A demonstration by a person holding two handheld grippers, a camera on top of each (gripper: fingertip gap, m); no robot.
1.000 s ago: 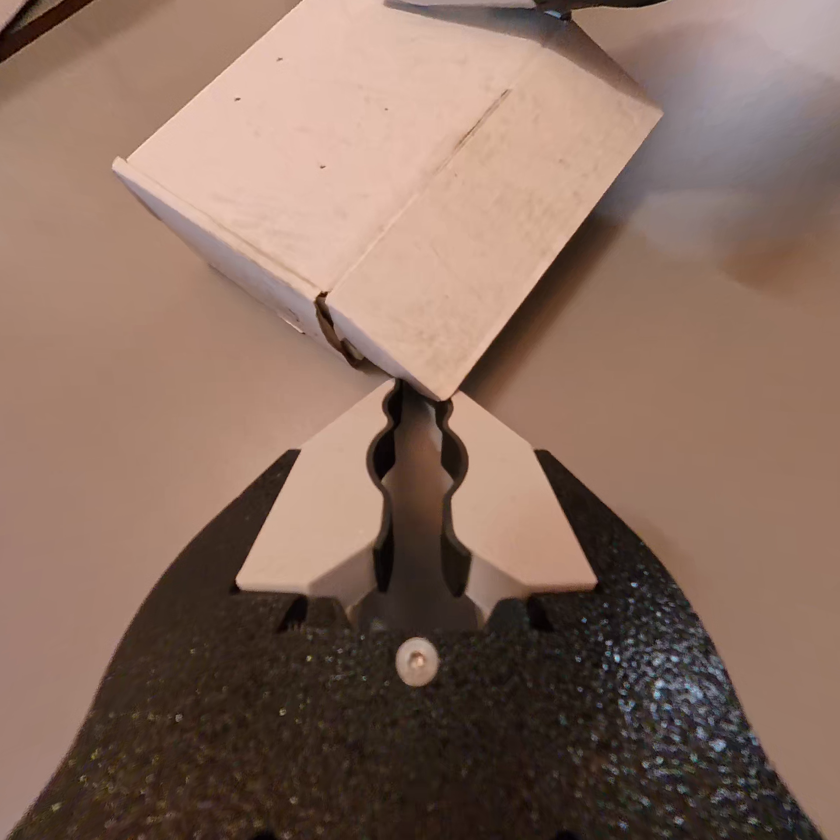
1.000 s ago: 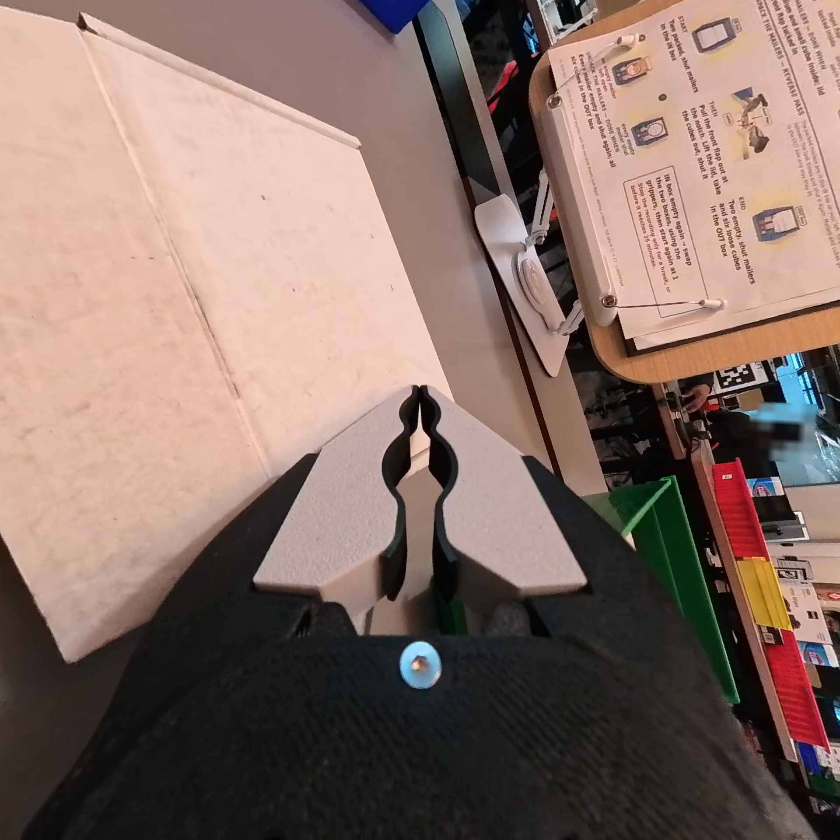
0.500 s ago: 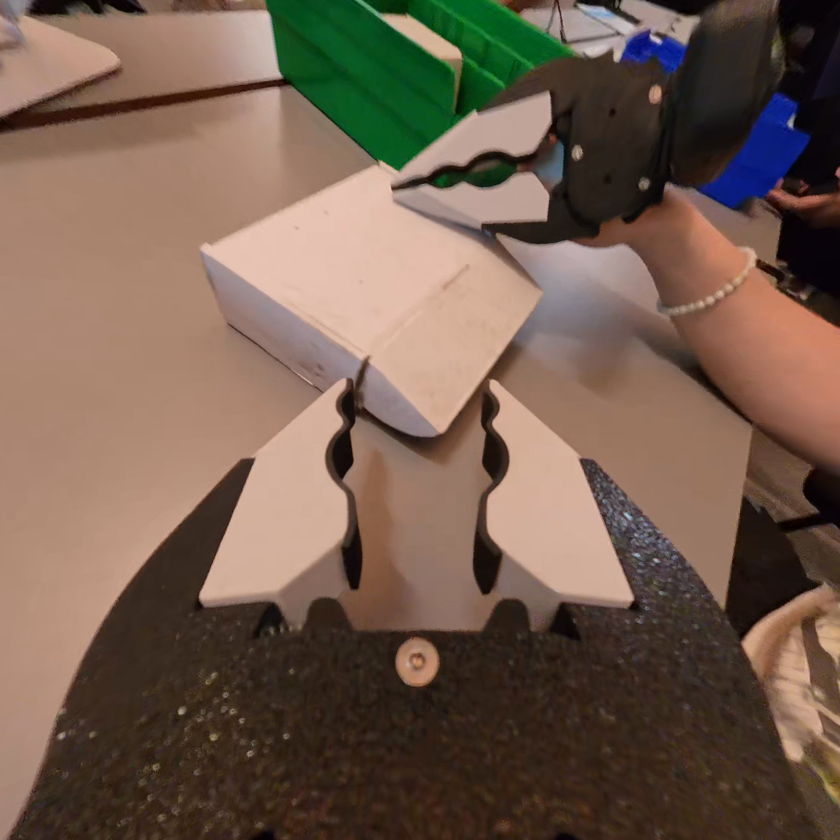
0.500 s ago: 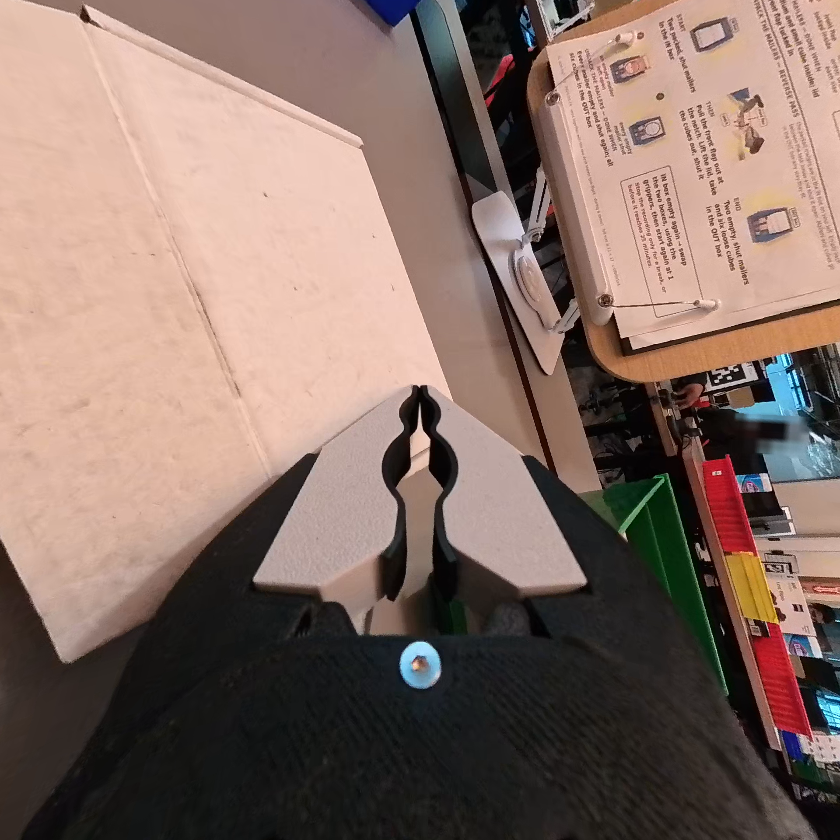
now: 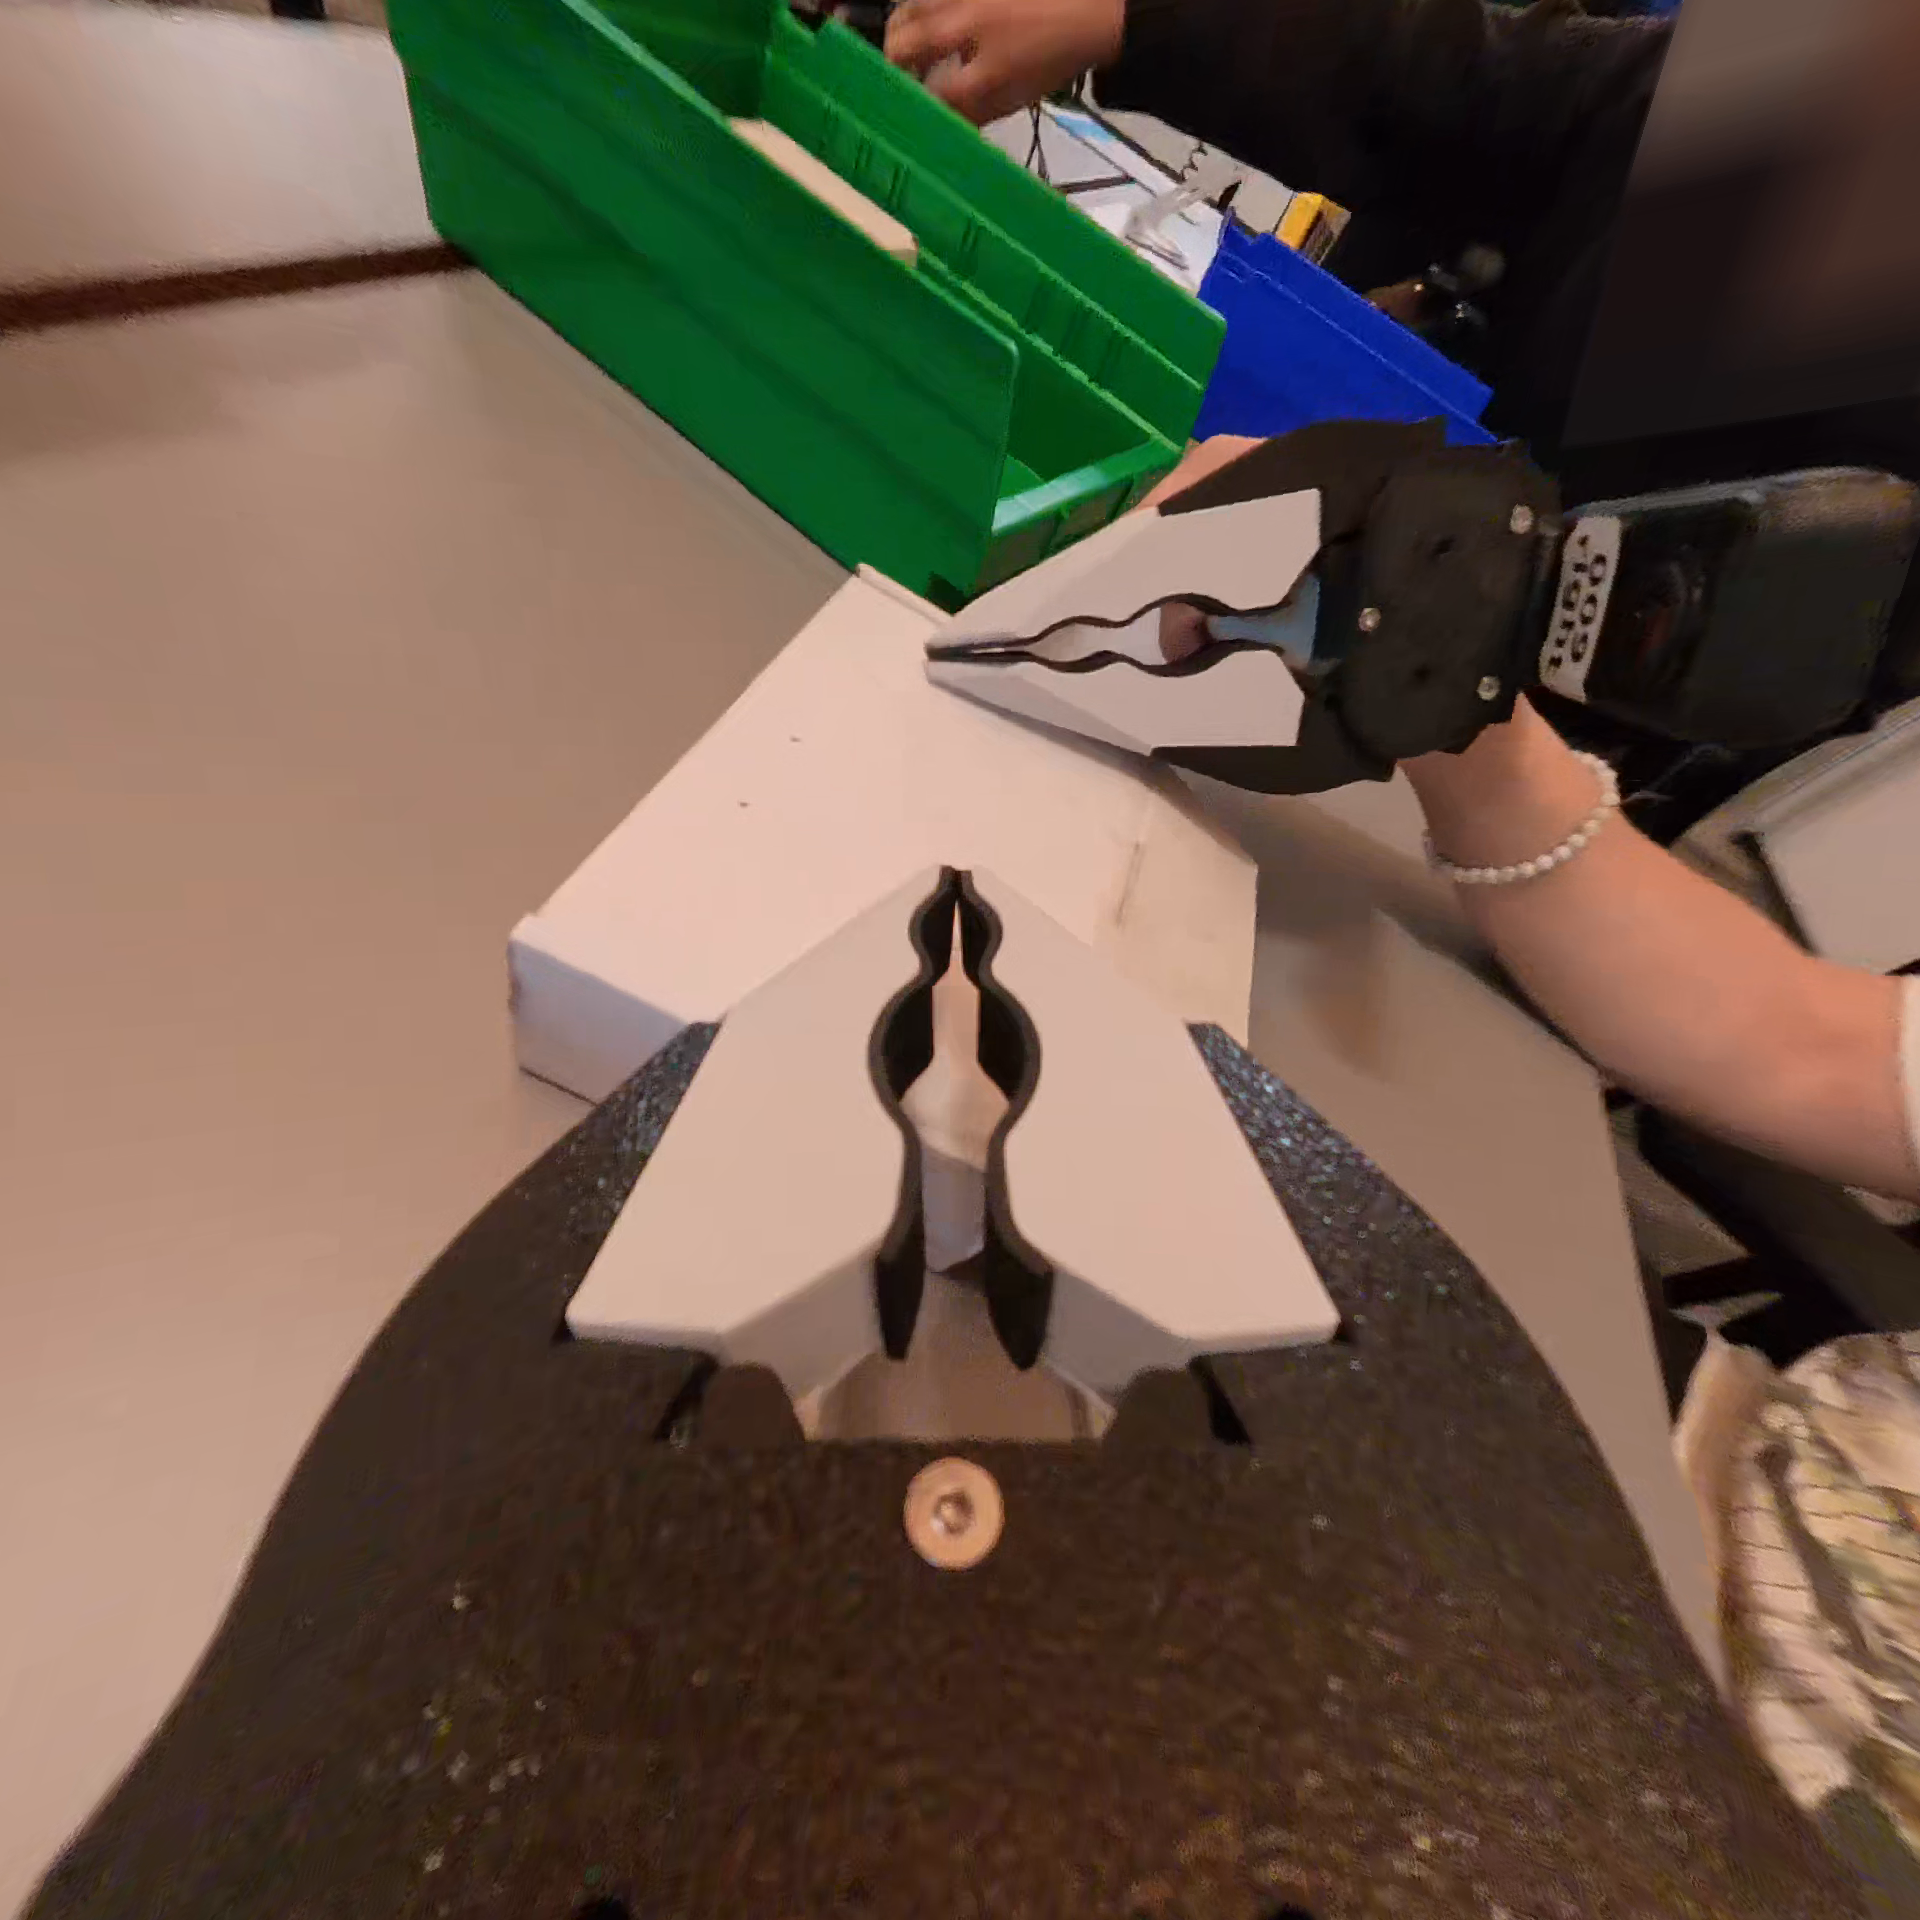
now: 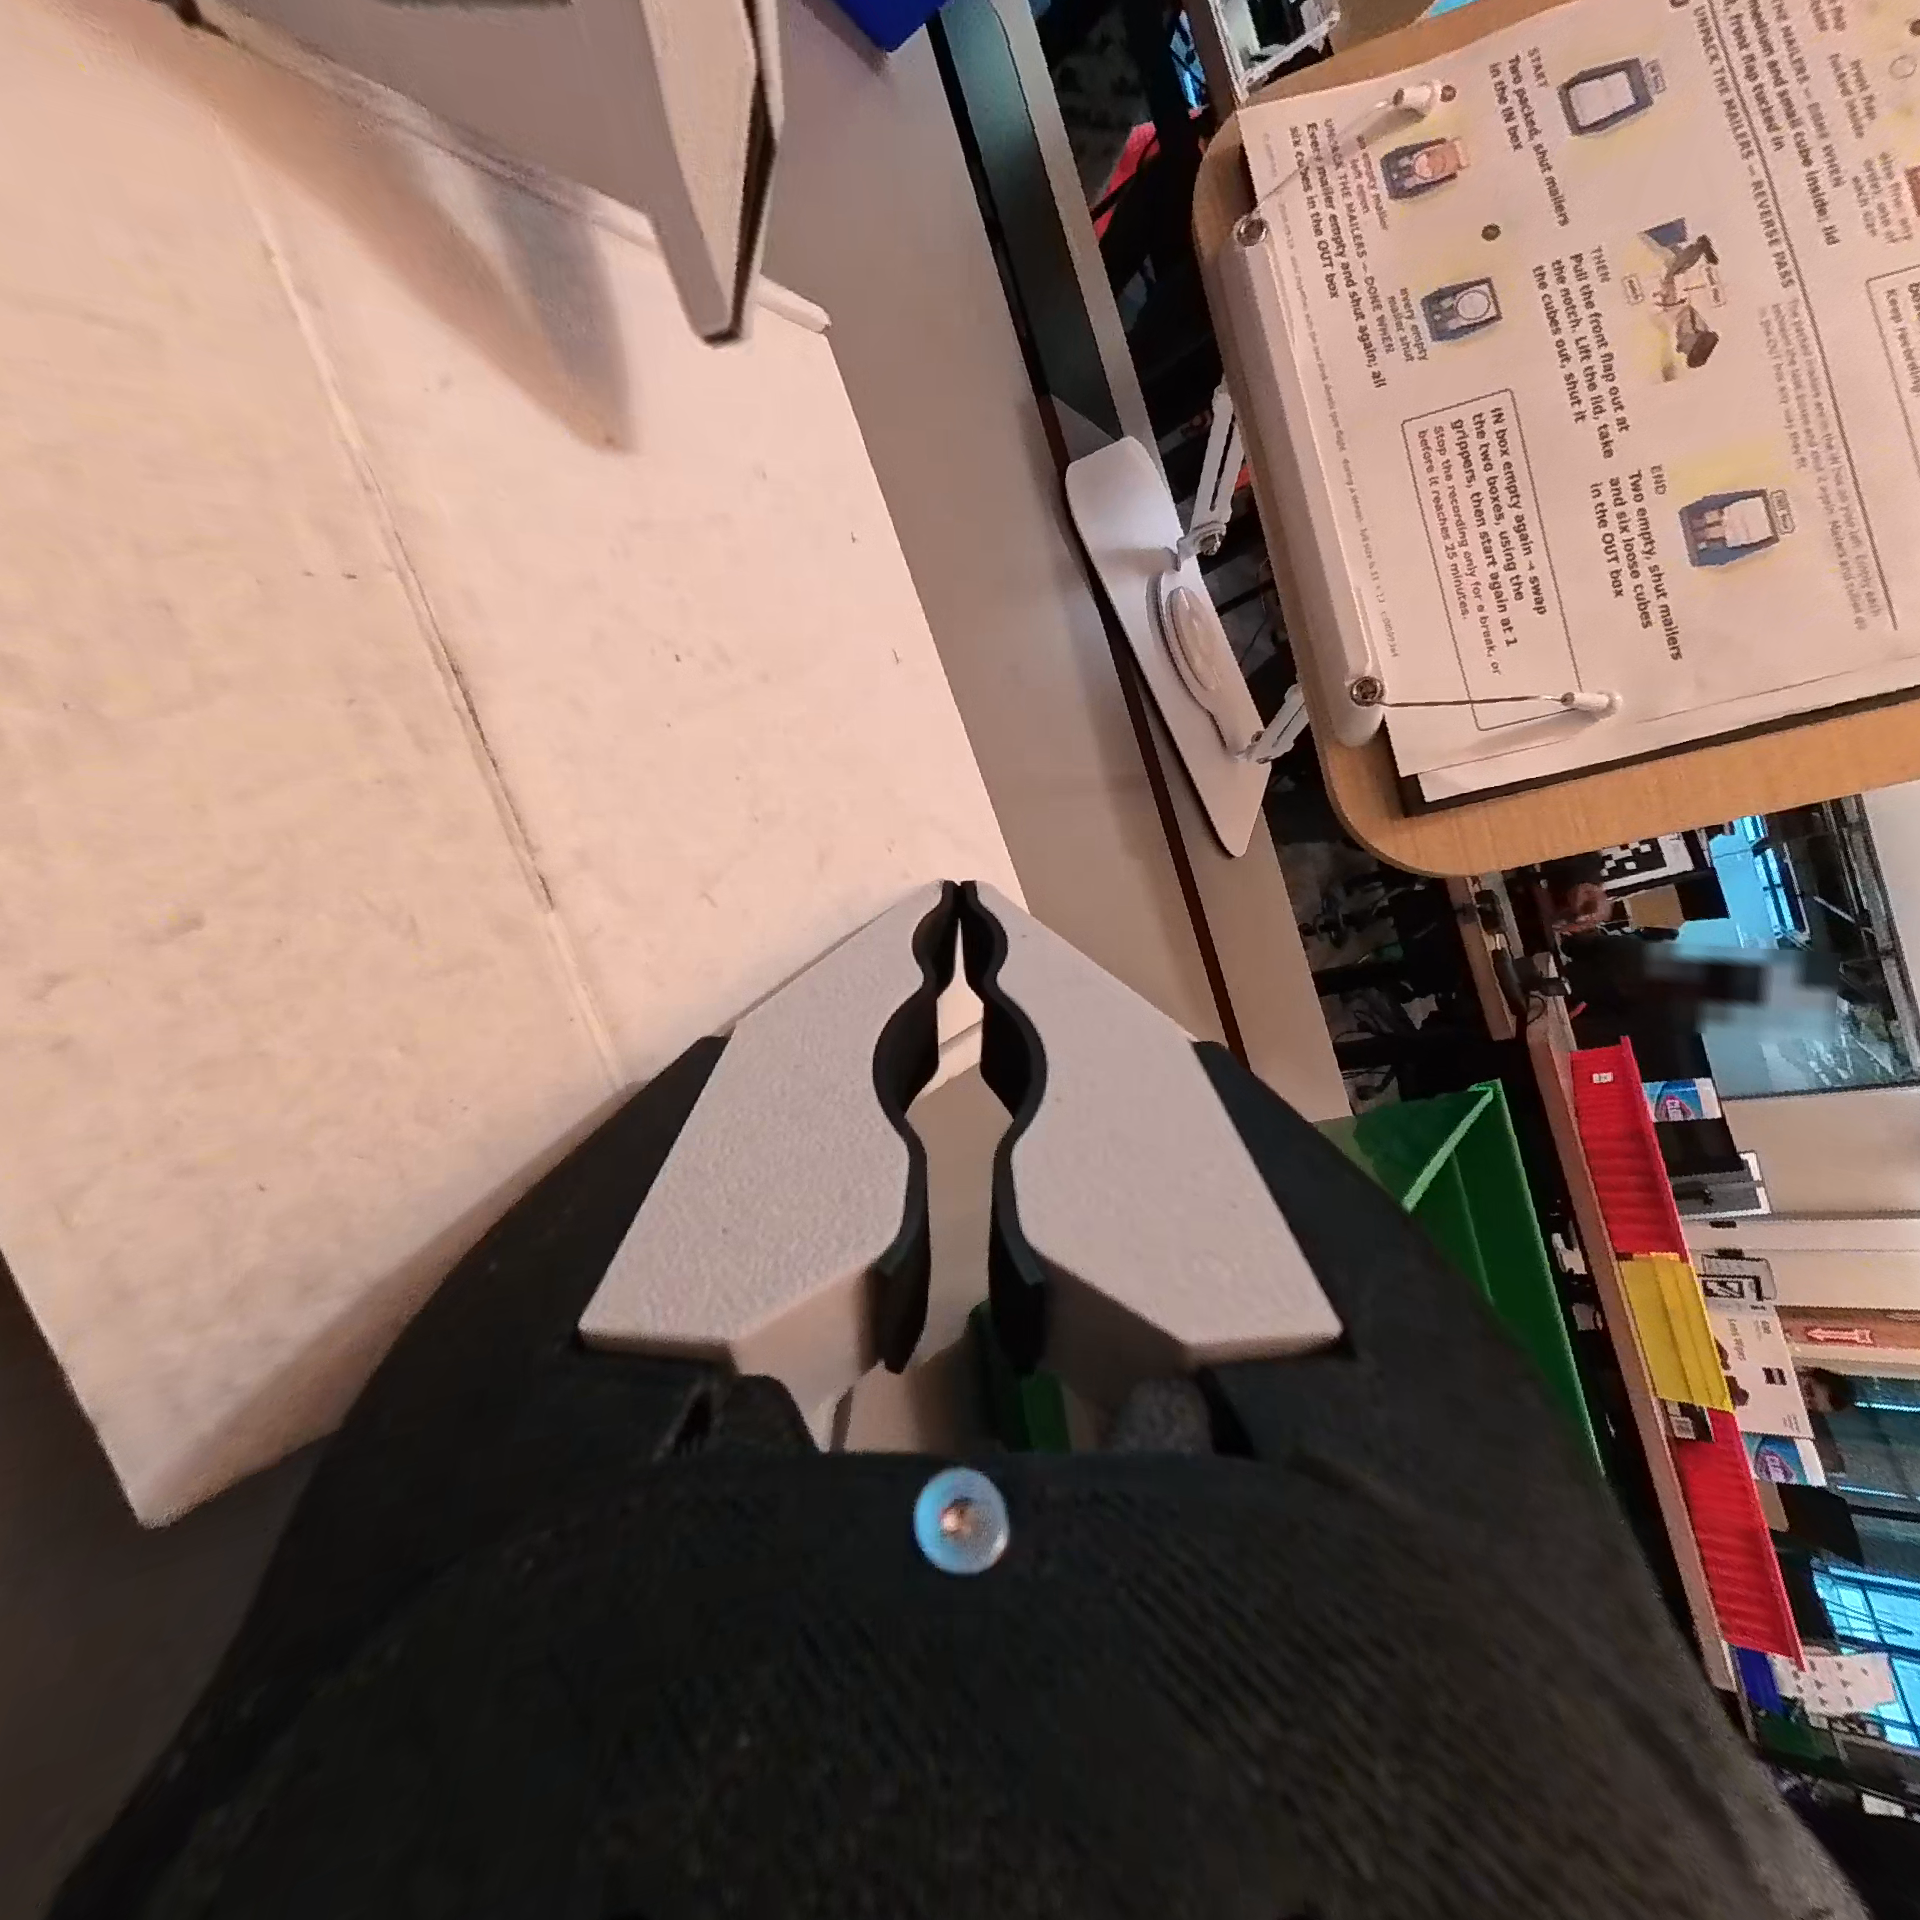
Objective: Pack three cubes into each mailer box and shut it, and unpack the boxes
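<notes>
Left wrist view: both tools, left tool (image 5: 958, 883) and right tool (image 5: 940, 652), closed empty over mailer box (image 5: 831, 821).

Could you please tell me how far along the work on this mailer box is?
Done: the white cardboard mailer box lies on the table with its lid down. In hand: the shut left gripper and shut right gripper are both over it. Left: I cannot tell whether it holds cubes.

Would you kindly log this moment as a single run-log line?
mailer box: shut, on table | left tool: shut, over near corner | right tool: shut, tips over box top | green bin: behind box
</notes>
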